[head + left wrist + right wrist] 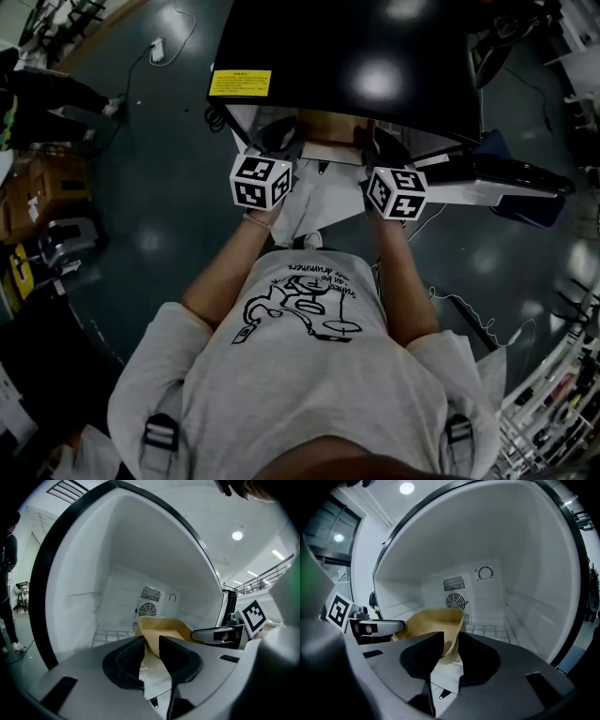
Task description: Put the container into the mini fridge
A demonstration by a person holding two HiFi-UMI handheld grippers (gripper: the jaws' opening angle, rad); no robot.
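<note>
A tan open-topped container (164, 629) (433, 623) hangs between my two grippers at the mouth of the mini fridge (356, 56). In the head view only a tan strip of the container (328, 127) shows under the fridge's black top. My left gripper (151, 654) (277, 142) is shut on the container's left wall, and my right gripper (450, 652) (384, 148) is shut on its right wall. Each gripper view shows the other gripper across the container. A white sheet with a black mark lies under the container near the jaws.
The fridge's inside is white, with a fan grille (148, 609) (456, 601) on the back wall and a wire shelf (492, 630) on the bottom. Its open door (506, 178) stands to the right. A person (7, 573) stands at the left. Cables lie on the dark floor.
</note>
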